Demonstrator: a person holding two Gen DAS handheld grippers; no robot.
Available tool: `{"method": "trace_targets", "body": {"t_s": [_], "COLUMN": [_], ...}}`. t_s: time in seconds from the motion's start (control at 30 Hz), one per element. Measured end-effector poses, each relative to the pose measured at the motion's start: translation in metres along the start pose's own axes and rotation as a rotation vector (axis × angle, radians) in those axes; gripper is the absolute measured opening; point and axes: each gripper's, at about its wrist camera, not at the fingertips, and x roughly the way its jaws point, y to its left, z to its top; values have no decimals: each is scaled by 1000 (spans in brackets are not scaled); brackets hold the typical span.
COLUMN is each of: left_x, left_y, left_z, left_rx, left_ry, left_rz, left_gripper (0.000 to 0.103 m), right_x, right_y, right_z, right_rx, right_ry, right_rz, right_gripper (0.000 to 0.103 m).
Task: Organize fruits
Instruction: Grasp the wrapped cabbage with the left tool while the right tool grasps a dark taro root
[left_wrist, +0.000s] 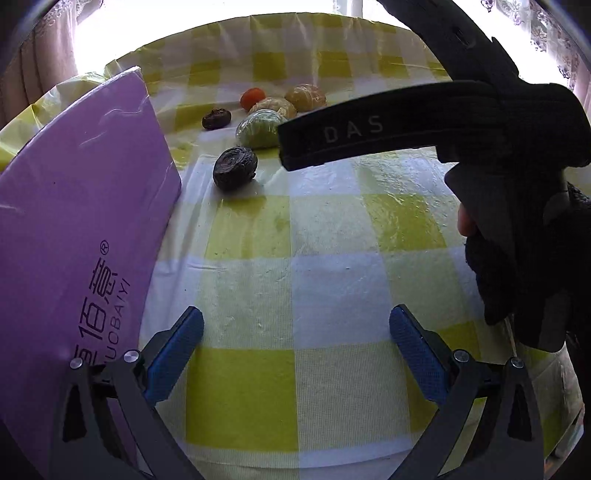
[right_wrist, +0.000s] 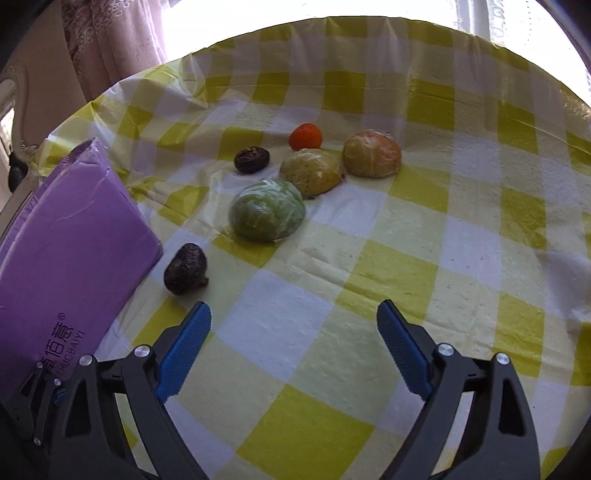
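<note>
Several fruits lie on a yellow and white checked tablecloth (right_wrist: 369, 280). A dark wrinkled fruit (right_wrist: 185, 268) sits nearest, beside a purple box (right_wrist: 70, 236). Behind it come a wrapped green fruit (right_wrist: 266, 210), two wrapped yellowish fruits (right_wrist: 311, 170) (right_wrist: 371, 153), a small orange fruit (right_wrist: 305, 136) and a second dark fruit (right_wrist: 252, 159). My right gripper (right_wrist: 293, 347) is open over bare cloth, short of the fruits, nothing between its blue pads. My left gripper (left_wrist: 295, 354) is open too and holds nothing; the near dark fruit (left_wrist: 235, 167) lies well ahead of it.
The purple box (left_wrist: 74, 229) stands close against the left gripper's left finger. A gloved hand with the other gripper's black body (left_wrist: 480, 155) fills the right of the left wrist view and covers part of the fruits. Curtains and a bright window lie beyond the table's far edge.
</note>
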Motion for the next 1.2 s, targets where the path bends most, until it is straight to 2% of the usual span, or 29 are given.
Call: {"method": "trace_targets", "body": {"t_s": [0.17, 0.2, 0.3, 0.4, 0.47, 0.5, 0.53, 0.6, 0.7, 0.77, 0.87, 0.97, 1.07, 1.2], "left_x": [-3, -3, -4, -3, -2, -1, -2, -3, -6, -7, 2, 21, 48, 81], "left_y": [2, 3, 3, 2, 2, 3, 2, 0, -1, -4, -10, -5, 3, 18], "left_z": [0, 0, 0, 0, 0, 2, 2, 3, 9, 17, 38, 62, 94, 134], "left_rx": [-4, -6, -7, -8, -9, -8, -7, -1, -14, -33, -50, -137, -230, -278], "left_ry": [-15, -18, -19, -13, -8, -8, -10, -13, -40, -57, -78, -76, -59, -67], "left_rz": [-26, -31, -36, -35, -33, -29, -24, -8, 20, 9, 54, 76, 98, 168], "left_gripper": [98, 98, 98, 98, 98, 98, 98, 98, 98, 98, 98, 97, 96, 95], "right_x": [25, 31, 46, 51, 48, 44, 40, 30, 12, -2, -29, -54, -70, -75], "right_y": [50, 57, 66, 68, 65, 63, 59, 48, 23, -5, -56, -95, -115, -117], "right_z": [13, 15, 23, 30, 29, 26, 22, 13, 0, -8, -24, -40, -54, -60], "right_rx": [-249, -289, -344, -362, -357, -353, -345, -320, -256, -147, 61, 219, 303, 319], "right_ry": [47, 56, 90, 88, 80, 72, 64, 55, 31, 16, -19, -62, -97, -138], "right_rz": [53, 53, 46, 30, 29, 34, 30, 16, -66, -112, -167, -198, -203, -214], "right_gripper": [89, 86, 73, 66, 52, 41, 39, 38, 38, 38, 38, 38, 38, 38]}}
